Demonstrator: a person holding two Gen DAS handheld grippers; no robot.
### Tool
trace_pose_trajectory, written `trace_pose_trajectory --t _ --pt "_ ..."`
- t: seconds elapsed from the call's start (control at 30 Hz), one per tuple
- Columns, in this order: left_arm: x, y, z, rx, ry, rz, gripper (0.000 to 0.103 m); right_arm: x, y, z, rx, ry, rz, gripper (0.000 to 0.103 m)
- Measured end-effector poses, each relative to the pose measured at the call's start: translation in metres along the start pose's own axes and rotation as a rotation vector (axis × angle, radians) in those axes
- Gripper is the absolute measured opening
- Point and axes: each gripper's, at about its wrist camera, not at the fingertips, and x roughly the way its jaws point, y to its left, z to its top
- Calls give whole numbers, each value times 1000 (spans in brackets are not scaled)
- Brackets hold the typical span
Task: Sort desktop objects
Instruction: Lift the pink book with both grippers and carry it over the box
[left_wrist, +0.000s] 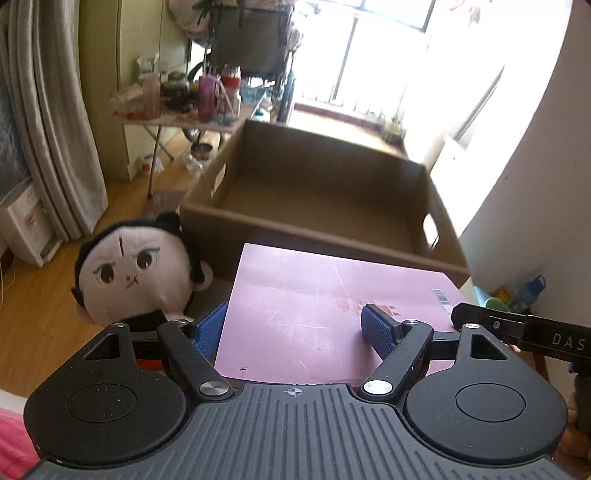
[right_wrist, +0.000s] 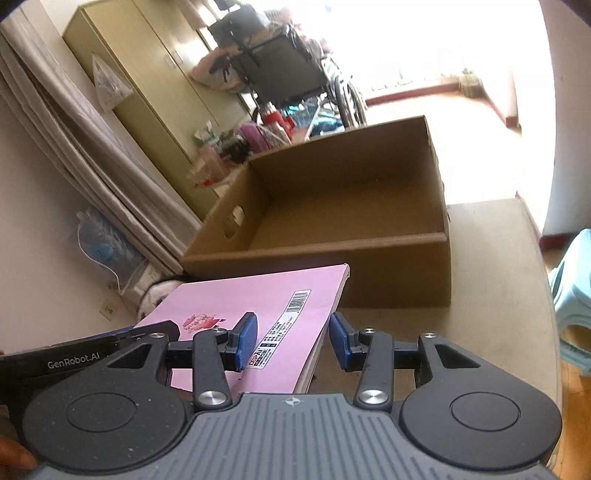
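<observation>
A pink book (left_wrist: 332, 306) lies flat before an open, empty cardboard box (left_wrist: 325, 195). My left gripper (left_wrist: 295, 330) is open, its jaws straddling the book's near left edge. A plush doll head (left_wrist: 136, 273) with black hair lies left of the book. In the right wrist view the pink book (right_wrist: 258, 306) shows its barcode, and my right gripper (right_wrist: 291, 341) is open with its jaws either side of the book's right edge. The cardboard box (right_wrist: 332, 221) stands just beyond. The other gripper's black body (right_wrist: 92, 354) shows at the left.
A beige tabletop (right_wrist: 491, 288) carries the box and book. A cluttered folding table (left_wrist: 184, 110) with bottles, a wheelchair (right_wrist: 288, 70), curtains (left_wrist: 48, 122) and a wardrobe stand behind. A light blue stool (right_wrist: 576, 295) is at the right.
</observation>
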Motion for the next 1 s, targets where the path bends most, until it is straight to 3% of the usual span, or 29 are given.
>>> trace_pose_trajectory --t 0.5,0.77,1.0 --pt "-1 -12 43 42 -119 -32 78 -10 13 44 -42 -135 -10 47" --pt "44 -18 81 65 -125 -59 78 19 1 75 -41 -153 -51 47" --pt "101 -25 102 103 -76 -66 78 76 -25 98 -29 -88 -119 47"
